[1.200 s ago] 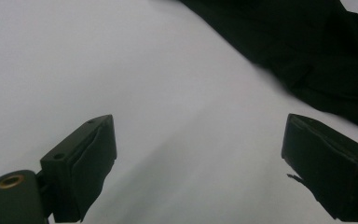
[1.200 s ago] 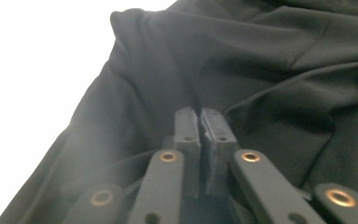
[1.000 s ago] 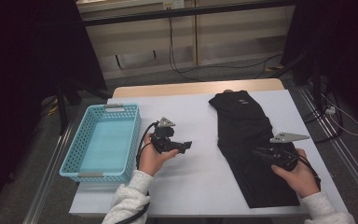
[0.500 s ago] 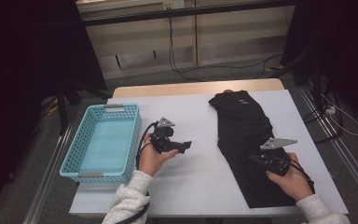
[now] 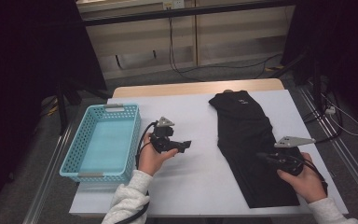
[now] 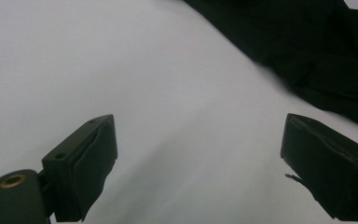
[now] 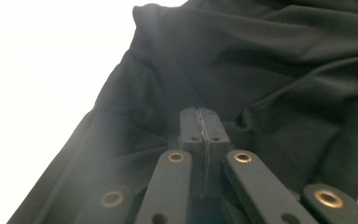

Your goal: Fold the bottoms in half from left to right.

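Black trousers (image 5: 253,147) lie lengthwise along the right side of the white table (image 5: 196,112), spread flat as if for folding; nearest, the right gripper (image 5: 266,157) sits over their lower part, jaws just pressed together, likely pinching a fold of cloth, though I cannot tell; left gripper (image 5: 185,145) hovers at mid-table, jaws spread, empty; farther left stands a blue basket (image 5: 102,172).

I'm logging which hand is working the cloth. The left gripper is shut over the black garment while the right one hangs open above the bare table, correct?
The sides are swapped. The right gripper is shut over the black garment, as the right gripper view shows; whether it pinches cloth cannot be told. The left gripper hangs open above the bare table, seen in the left gripper view.
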`<control>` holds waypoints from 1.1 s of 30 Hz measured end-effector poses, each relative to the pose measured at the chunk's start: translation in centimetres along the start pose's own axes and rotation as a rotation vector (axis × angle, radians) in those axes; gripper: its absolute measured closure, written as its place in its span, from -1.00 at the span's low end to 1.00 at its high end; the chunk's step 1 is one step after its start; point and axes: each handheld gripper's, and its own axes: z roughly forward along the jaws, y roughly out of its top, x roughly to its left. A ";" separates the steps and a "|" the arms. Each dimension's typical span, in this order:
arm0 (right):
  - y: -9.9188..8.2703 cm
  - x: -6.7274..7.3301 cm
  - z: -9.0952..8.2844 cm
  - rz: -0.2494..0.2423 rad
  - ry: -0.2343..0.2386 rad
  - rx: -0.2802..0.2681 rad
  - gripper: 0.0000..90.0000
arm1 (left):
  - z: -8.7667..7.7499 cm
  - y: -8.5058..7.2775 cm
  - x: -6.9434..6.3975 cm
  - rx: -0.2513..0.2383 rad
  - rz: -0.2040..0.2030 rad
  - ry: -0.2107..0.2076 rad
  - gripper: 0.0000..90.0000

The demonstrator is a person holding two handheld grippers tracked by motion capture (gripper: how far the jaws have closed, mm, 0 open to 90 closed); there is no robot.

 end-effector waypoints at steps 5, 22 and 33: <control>-0.6 -1.1 -1.6 0.032 -0.021 -0.031 1.00 | 0.0 0.0 0.0 0.004 0.002 -0.001 -0.76; -2.5 -3.8 -3.9 0.051 -0.183 -0.004 0.69 | 0.0 0.1 0.0 0.008 0.012 0.006 -0.76; -0.4 -3.7 -0.6 0.016 -0.215 0.021 0.45 | 0.2 -0.1 0.1 0.024 0.021 0.000 -0.75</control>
